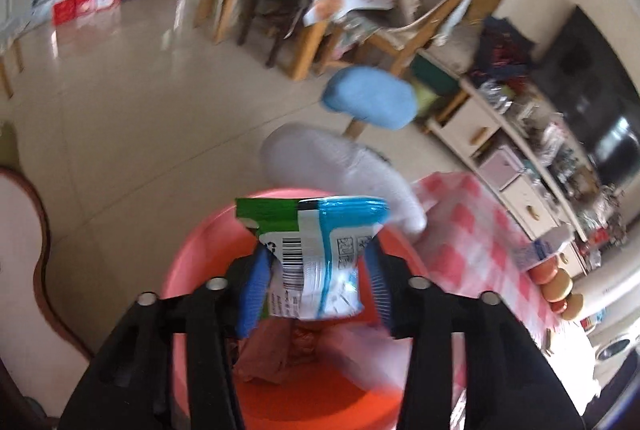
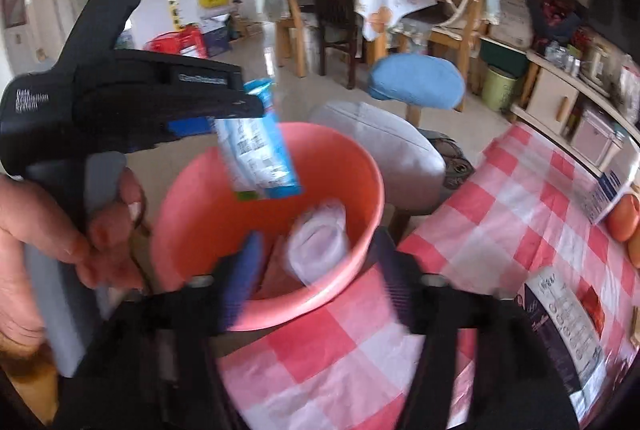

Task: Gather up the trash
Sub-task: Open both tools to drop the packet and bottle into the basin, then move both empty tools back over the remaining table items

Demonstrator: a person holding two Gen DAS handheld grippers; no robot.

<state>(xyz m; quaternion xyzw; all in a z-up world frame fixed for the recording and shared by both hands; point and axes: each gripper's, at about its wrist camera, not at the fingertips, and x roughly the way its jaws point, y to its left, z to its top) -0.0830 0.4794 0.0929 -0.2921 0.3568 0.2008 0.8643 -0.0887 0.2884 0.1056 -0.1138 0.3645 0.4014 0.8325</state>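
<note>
Wrapper: thin crinkly foil-plastic, very light, limp, slippery; best pinched across flat middle. It sits between left gripper pads, over pink plastic bucket, pads seem still touching. Right gripper fingers wide, empty; white crumpled thing blurred inside bucket.
</note>
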